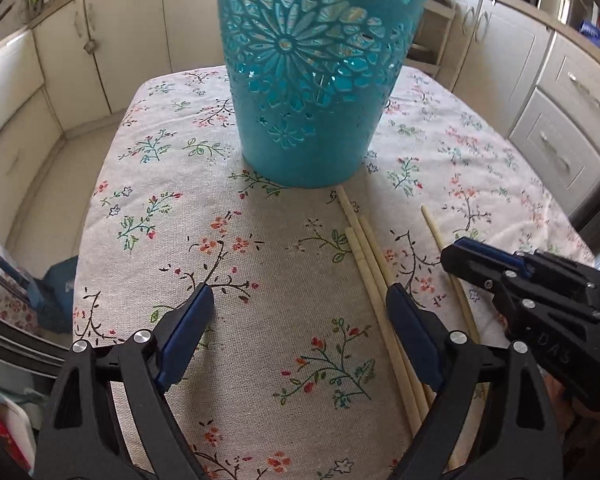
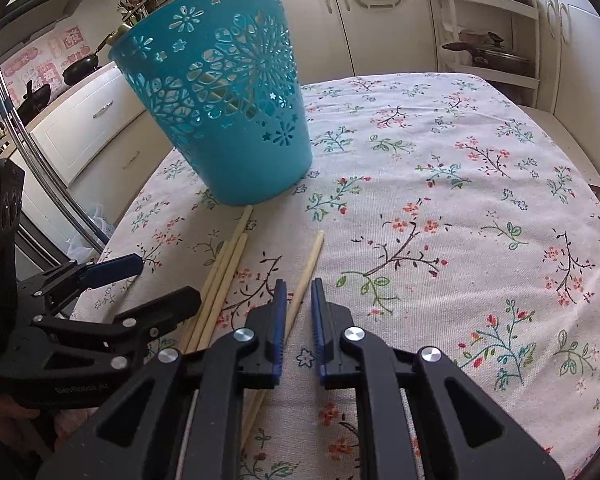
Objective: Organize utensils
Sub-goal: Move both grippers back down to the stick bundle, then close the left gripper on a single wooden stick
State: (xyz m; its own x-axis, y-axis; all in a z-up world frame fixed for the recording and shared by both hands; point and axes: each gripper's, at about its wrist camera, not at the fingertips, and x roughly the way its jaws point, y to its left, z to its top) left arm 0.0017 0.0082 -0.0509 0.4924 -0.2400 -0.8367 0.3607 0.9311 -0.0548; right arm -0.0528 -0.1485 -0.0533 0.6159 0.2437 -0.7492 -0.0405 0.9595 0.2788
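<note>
A teal perforated basket [image 1: 308, 80] stands on the floral tablecloth [image 1: 260, 320]; it also shows in the right wrist view [image 2: 228, 108]. Three pale chopsticks [image 1: 366, 260] lie bundled in front of it, and a single chopstick [image 1: 434, 226] lies apart to the right. My left gripper [image 1: 300, 300] is open above the cloth, its right finger over the bundle. My right gripper [image 2: 299, 294] is narrowly open, its jaws on either side of the single chopstick [image 2: 310, 264], with gaps on both sides. The bundle [image 2: 224, 272] lies to its left, beside the left gripper [image 2: 160, 280].
Cream kitchen cabinets [image 1: 556, 128] surround the table. A shelf rack with a lidded pan [image 2: 492, 56] stands beyond the far edge. Pans [image 2: 80, 68] sit on the left counter. The table edge drops off at left [image 1: 80, 280].
</note>
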